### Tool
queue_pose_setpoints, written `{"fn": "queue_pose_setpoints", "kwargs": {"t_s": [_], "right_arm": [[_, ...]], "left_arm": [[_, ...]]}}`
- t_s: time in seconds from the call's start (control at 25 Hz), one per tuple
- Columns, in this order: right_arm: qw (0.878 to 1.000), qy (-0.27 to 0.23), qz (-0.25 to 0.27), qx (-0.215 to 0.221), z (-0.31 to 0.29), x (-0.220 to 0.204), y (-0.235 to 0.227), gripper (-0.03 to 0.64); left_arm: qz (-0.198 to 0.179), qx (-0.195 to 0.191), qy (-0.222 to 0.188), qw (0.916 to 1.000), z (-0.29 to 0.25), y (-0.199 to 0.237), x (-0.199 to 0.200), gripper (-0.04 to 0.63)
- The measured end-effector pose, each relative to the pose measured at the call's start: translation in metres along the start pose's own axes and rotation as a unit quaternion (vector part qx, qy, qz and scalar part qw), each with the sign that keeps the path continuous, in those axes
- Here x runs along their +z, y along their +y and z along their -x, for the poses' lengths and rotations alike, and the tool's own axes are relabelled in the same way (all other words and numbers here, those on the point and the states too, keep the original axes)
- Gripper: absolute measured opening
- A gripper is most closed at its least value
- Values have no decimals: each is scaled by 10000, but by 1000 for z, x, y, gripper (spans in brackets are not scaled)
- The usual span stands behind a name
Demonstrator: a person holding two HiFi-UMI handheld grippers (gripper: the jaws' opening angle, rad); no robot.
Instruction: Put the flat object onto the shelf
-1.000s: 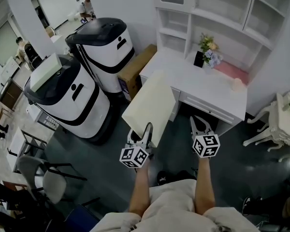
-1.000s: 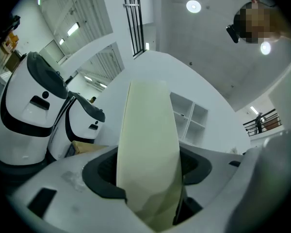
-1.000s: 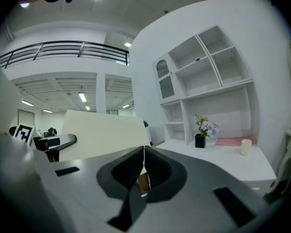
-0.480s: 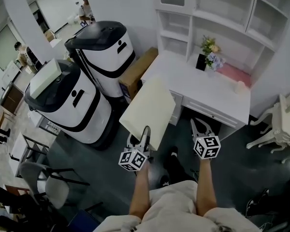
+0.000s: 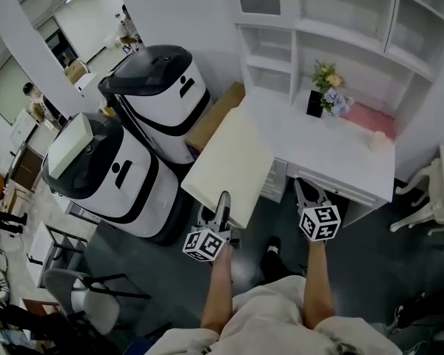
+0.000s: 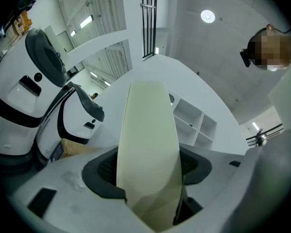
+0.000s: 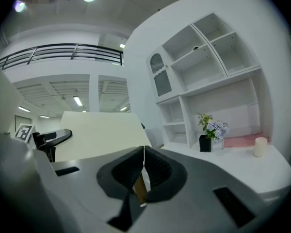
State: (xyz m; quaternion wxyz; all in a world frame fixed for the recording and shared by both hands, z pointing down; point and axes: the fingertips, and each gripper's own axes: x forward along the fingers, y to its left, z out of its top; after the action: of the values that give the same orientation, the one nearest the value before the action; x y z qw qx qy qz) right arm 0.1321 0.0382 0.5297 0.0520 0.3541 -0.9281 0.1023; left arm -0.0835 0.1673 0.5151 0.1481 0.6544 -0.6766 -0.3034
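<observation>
Head view: flat panel clamped, short of the shelf

The flat panel is clasped at its near edge by the left tool, raised beside the white worktop. The right tool is clenched, with nothing held.

The flat panel looks matt and smooth. The desk has a smooth white painted finish, and the robot shells are glossy plastic.
</observation>
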Motion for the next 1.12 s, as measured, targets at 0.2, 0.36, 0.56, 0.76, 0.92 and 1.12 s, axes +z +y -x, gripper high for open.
{"fn": "queue_pose_setpoints", "kwargs": {"t_s": [0.2,0.36,0.56,0.76,0.92,1.12], "right_arm": [[10000,-13,-28,44,-45,19,-20,69],[9999,-99,-7,128,-80,37,-31,69],[9997,-91,45,206,-113,45,-48,69],[9997,-113,-29,223,-140,51,-74,69],[9996,-144,-138,203,-158,54,-90,69],[9994,-180,-242,141,-170,57,-116,69]], "left_arm": [[26,-88,1,10000,-46,6,10,284],[163,-102,-91,9998,-81,15,16,284],[426,-55,-196,9989,-121,29,21,284],[535,-85,-176,9984,-162,35,19,284],[596,-65,-109,9981,-192,38,17,284],[735,-30,-36,9973,-218,39,0,284]]}}
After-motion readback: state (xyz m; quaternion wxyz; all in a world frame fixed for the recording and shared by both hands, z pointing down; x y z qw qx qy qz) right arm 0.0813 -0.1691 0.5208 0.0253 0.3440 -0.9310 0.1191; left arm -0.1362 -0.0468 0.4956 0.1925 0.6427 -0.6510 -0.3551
